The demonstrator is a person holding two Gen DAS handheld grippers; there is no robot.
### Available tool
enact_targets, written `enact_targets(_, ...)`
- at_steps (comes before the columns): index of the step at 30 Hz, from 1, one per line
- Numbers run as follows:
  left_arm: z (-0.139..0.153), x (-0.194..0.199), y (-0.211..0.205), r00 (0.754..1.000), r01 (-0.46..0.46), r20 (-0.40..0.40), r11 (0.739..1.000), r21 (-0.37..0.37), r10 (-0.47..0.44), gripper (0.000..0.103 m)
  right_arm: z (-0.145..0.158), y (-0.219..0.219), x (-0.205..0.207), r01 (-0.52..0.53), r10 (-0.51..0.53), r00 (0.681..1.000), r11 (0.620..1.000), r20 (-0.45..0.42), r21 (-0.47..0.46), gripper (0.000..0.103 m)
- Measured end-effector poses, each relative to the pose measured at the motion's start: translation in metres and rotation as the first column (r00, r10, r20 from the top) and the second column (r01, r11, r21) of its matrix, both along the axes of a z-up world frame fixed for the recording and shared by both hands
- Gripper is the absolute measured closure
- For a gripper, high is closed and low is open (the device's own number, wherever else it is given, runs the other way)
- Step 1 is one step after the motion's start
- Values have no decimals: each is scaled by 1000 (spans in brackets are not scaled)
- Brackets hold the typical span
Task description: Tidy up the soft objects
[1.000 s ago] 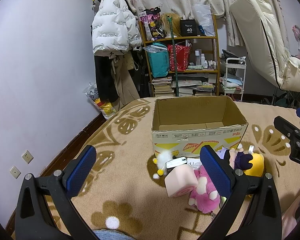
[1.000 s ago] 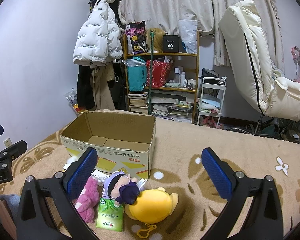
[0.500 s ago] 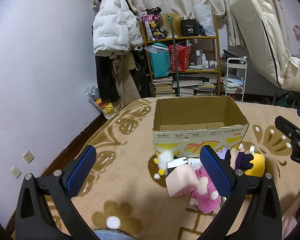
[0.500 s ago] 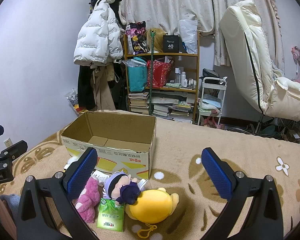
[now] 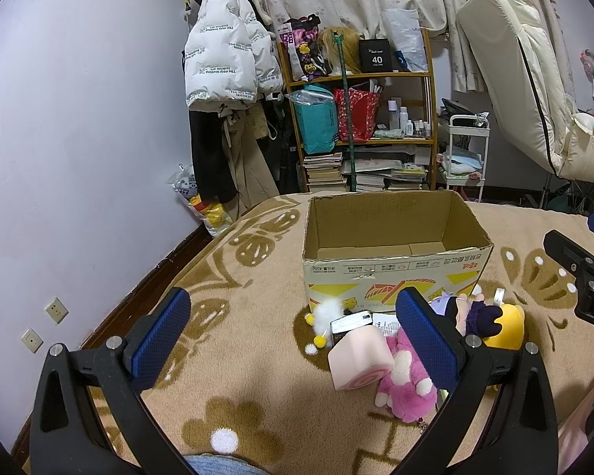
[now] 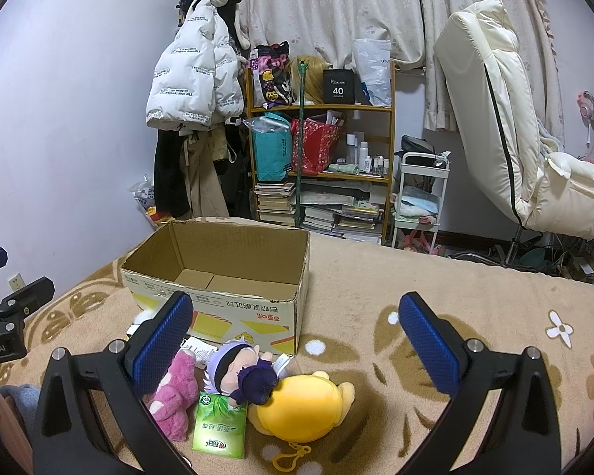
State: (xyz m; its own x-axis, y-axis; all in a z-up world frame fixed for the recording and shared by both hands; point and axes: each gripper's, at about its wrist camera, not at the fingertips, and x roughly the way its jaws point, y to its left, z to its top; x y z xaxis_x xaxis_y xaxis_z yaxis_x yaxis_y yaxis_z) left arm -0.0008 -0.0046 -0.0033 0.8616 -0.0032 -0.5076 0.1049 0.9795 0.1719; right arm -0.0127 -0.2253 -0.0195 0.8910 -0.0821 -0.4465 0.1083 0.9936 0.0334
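An empty cardboard box (image 5: 392,273) (image 6: 221,308) stands on the beige patterned blanket. In front of it lie soft toys: a pink roll-cake cushion (image 5: 358,358), a pink plush (image 5: 406,390) (image 6: 174,396), a purple-haired doll (image 5: 471,312) (image 6: 241,372), a yellow plush (image 6: 301,405) (image 5: 507,326), a white pom-pom toy (image 5: 326,314) and a green tissue pack (image 6: 219,425). My left gripper (image 5: 293,340) is open and empty above the blanket, left of the pile. My right gripper (image 6: 297,344) is open and empty above the doll and yellow plush.
A wooden shelf (image 5: 360,118) with bags and books stands behind the bed. A white jacket (image 5: 225,63) hangs at the left wall. A cream recliner (image 6: 507,118) and a small white cart (image 6: 419,198) stand at the right.
Both grippers have stayed almost still; the views barely shift. Nothing was grasped or moved.
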Motion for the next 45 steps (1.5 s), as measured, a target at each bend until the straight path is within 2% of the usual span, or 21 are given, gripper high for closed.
enact_targets(30, -4, 4, 4, 1000, -7, -17, 1000, 11, 7, 1, -1, 0, 0, -1, 1, 1000, 1000, -3, 1, 0)
enact_targets(36, -8, 15, 3, 998, -8, -63, 1000, 13, 9, 1, -3, 0, 3, -9, 9, 1000, 1000, -23, 13, 0)
enact_targets(45, -21, 49, -1, 986, -12, -167, 1000, -15, 9, 1, -18, -3, 29, -10, 17, 997, 995, -76, 98, 0)
